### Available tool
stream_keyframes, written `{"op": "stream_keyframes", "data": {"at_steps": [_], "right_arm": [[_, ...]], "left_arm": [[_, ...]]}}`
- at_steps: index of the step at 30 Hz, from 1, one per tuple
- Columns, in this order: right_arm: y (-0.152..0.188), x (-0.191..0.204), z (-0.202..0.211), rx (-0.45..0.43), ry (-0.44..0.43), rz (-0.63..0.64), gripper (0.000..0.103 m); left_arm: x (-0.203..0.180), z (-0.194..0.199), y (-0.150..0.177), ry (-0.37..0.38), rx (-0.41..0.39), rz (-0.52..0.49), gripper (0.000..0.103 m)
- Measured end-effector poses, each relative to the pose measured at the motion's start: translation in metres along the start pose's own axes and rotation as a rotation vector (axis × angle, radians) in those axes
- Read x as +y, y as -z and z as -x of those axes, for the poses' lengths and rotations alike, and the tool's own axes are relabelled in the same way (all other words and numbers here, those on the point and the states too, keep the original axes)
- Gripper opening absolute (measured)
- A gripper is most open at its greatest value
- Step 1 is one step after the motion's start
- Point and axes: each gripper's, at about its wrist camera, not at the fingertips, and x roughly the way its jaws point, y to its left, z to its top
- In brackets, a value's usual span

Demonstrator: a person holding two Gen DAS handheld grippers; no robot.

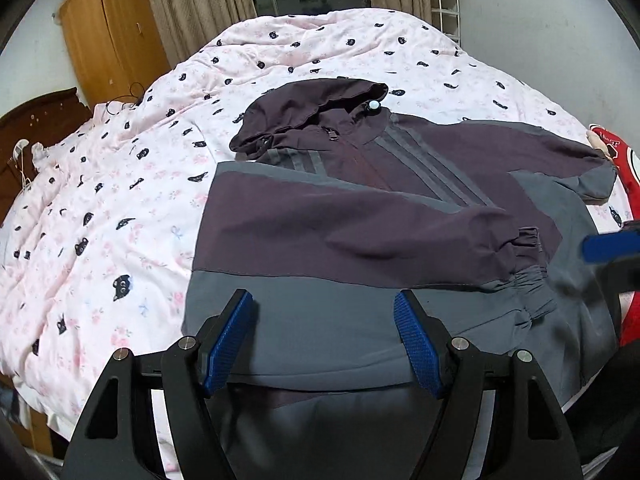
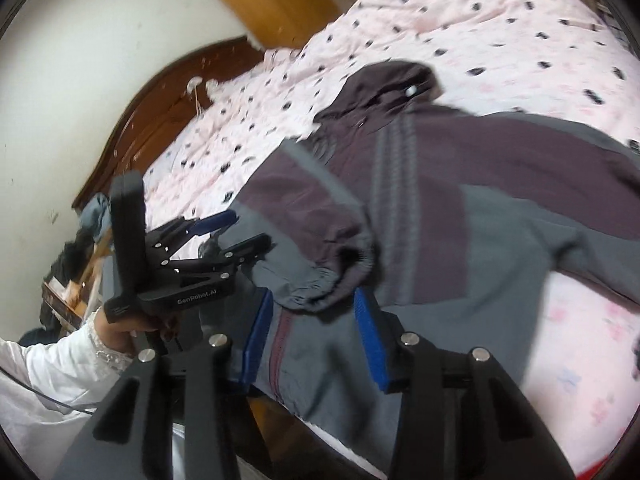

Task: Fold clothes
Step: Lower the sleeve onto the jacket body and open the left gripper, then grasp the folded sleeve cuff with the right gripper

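A dark purple and grey hooded jacket [image 1: 360,216] lies on a bed, hood away from me. Its left sleeve [image 1: 400,240] is folded across the chest, cuff [image 1: 524,256] to the right. My left gripper [image 1: 324,304] is open and empty over the jacket's grey hem. My right gripper [image 2: 314,308] is open, its jaws on either side of the sleeve cuff [image 2: 320,276] near the hem; it holds nothing. The jacket [image 2: 460,220] is blurred in the right wrist view. The left gripper [image 2: 236,228] shows there too, held in a hand. A blue right fingertip [image 1: 608,244] shows at the left view's right edge.
The bed has a pink quilt [image 1: 120,200] with black cat prints. A red cloth [image 1: 628,172] lies at the jacket's right. A wooden headboard [image 1: 24,128] and wardrobe [image 1: 108,32] stand left; curtains and a white rack [image 1: 444,4] stand behind.
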Motion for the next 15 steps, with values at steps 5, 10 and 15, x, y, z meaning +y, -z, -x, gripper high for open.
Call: {"op": "stream_keyframes", "data": {"at_steps": [5,10,15], "right_arm": [[-0.007,-0.002,-0.021,0.013,-0.016,-0.03,0.039],[-0.01,-0.006,-0.034,0.031,0.021,-0.033,0.035],[-0.01,-0.01,-0.038,0.042,0.037,-0.043,0.033]], "left_arm": [[0.0,-0.003,0.001,0.014,0.004,0.007,0.068],[0.002,-0.007,0.003,0.032,0.012,0.016,0.068],[0.005,-0.011,0.004,0.052,0.022,0.026,0.068]]}}
